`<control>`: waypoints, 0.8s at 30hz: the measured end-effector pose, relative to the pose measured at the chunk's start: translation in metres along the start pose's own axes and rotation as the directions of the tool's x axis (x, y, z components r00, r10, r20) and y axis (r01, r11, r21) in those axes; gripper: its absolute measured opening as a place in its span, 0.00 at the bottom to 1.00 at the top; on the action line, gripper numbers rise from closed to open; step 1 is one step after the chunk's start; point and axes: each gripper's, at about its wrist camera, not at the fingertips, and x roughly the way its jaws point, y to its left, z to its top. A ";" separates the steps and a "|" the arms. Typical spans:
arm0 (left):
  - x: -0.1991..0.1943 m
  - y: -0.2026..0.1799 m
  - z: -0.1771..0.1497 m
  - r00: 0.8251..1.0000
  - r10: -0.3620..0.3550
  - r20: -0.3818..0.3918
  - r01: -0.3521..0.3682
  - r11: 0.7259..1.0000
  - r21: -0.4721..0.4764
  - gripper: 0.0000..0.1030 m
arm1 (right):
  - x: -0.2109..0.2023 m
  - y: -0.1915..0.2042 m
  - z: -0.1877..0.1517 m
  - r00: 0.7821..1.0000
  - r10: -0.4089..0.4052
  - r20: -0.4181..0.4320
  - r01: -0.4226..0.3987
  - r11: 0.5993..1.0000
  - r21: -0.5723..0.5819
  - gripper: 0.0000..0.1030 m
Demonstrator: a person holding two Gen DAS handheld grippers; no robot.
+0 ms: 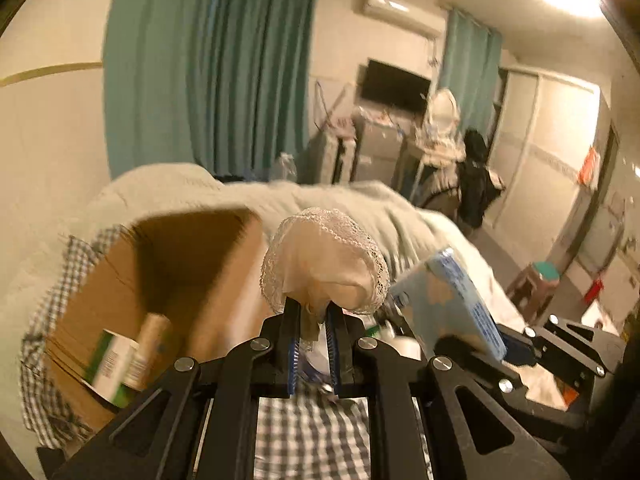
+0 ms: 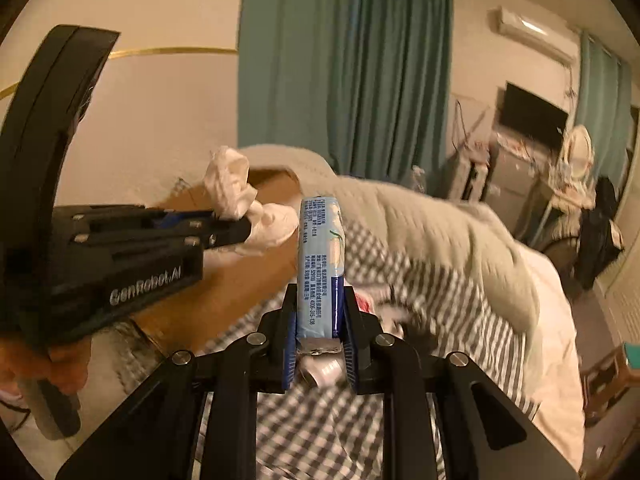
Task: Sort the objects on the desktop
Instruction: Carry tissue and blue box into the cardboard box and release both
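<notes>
My left gripper is shut on a beige cloth with a lace edge, which bulges above the jaws. To its left stands an open cardboard box holding a green-and-white carton and a pale bottle. My right gripper is shut on a light blue tissue pack, held upright on its narrow edge. That pack also shows at the right of the left wrist view. In the right wrist view the left gripper reaches in from the left with the cloth, in front of the box.
Both grippers hang above a bed with a checked sheet and a rumpled pale blanket. Small items, among them a white bottle, lie on the sheet below. Teal curtains and a wall stand behind; a stool is at the right.
</notes>
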 end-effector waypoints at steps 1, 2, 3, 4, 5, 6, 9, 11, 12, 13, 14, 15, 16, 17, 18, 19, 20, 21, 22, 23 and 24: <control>-0.003 0.008 0.006 1.000 0.015 0.010 -0.015 1.000 -0.007 0.12 | -0.004 0.009 0.012 1.000 0.008 0.015 -0.008 1.000 -0.022 0.17; -0.007 0.016 0.011 0.999 0.033 0.018 -0.032 0.999 -0.016 0.12 | -0.006 0.015 0.021 1.000 0.019 0.025 -0.018 0.999 -0.039 0.17; -0.009 0.029 0.017 0.998 0.052 0.021 -0.051 0.998 -0.034 0.12 | -0.007 0.021 0.029 0.999 0.031 0.036 -0.029 0.998 -0.051 0.17; -0.010 0.038 0.020 0.998 0.064 0.020 -0.063 0.997 -0.050 0.12 | -0.006 0.030 0.042 0.998 0.055 0.043 -0.052 0.996 -0.066 0.17; -0.010 0.049 0.022 0.997 0.079 0.017 -0.077 0.995 -0.070 0.12 | -0.004 0.036 0.051 0.996 0.076 0.046 -0.073 0.995 -0.072 0.17; -0.010 0.064 0.024 0.995 0.101 0.015 -0.099 0.990 -0.096 0.12 | -0.001 0.042 0.059 0.994 0.096 0.050 -0.093 0.993 -0.075 0.17; -0.003 0.102 0.018 0.986 0.164 -0.017 -0.165 0.975 -0.151 0.12 | 0.030 0.068 0.087 0.984 0.176 0.023 -0.173 0.982 -0.077 0.17; 0.006 0.126 0.008 0.980 0.190 -0.056 -0.197 0.964 -0.180 0.12 | 0.057 0.082 0.098 0.979 0.204 -0.015 -0.205 0.977 -0.064 0.17; 0.012 0.140 0.003 0.976 0.201 -0.079 -0.213 0.958 -0.190 0.12 | 0.069 0.087 0.100 0.977 0.212 -0.033 -0.213 0.975 -0.060 0.17; 0.017 0.147 -0.002 0.974 0.206 -0.098 -0.221 0.956 -0.194 0.12 | 0.088 0.096 0.102 0.975 0.215 -0.059 -0.218 0.974 -0.057 0.17; 0.021 0.155 -0.007 0.971 0.208 -0.115 -0.228 0.953 -0.202 0.12 | 0.101 0.102 0.103 0.974 0.214 -0.080 -0.219 0.974 -0.057 0.17; 0.028 0.164 -0.013 0.970 0.202 -0.135 -0.227 0.951 -0.211 0.12 | 0.116 0.109 0.102 0.972 0.210 -0.103 -0.217 0.974 -0.061 0.17; 0.034 0.169 -0.018 0.969 0.196 -0.149 -0.225 0.950 -0.215 0.12 | 0.124 0.113 0.101 0.972 0.207 -0.114 -0.215 0.975 -0.062 0.18; 0.039 0.175 -0.023 0.968 0.190 -0.161 -0.223 0.950 -0.219 0.12 | 0.135 0.118 0.099 0.971 0.203 -0.130 -0.212 0.975 -0.063 0.18; 0.044 0.182 -0.027 0.967 0.185 -0.177 -0.222 0.950 -0.219 0.12 | 0.141 0.120 0.097 0.970 0.199 -0.136 -0.209 0.976 -0.062 0.18; 0.048 0.185 -0.029 0.963 0.186 -0.197 -0.228 0.949 -0.218 0.14 | 0.148 0.121 0.096 0.972 0.190 -0.138 -0.199 0.979 -0.053 0.21; 0.051 0.186 -0.031 0.957 0.190 -0.219 -0.238 0.947 -0.215 0.16 | 0.151 0.121 0.094 0.972 0.187 -0.140 -0.195 0.979 -0.050 0.27; 0.053 0.187 -0.035 0.952 0.188 -0.242 -0.241 0.946 -0.217 0.25 | 0.153 0.121 0.092 0.973 0.186 -0.139 -0.195 0.980 -0.050 0.32; 0.054 0.186 -0.035 0.951 0.180 -0.250 -0.237 0.946 -0.221 0.34 | 0.151 0.120 0.091 0.976 0.174 -0.127 -0.182 0.982 -0.052 0.45; 0.054 0.185 -0.035 0.953 0.167 -0.253 -0.226 0.948 -0.225 0.56 | 0.148 0.119 0.090 0.980 0.161 -0.118 -0.168 0.984 -0.052 0.54; 0.052 0.185 -0.034 0.954 0.167 -0.249 -0.227 0.946 -0.234 0.71 | 0.145 0.112 0.089 0.983 0.151 -0.108 -0.157 0.986 -0.049 0.55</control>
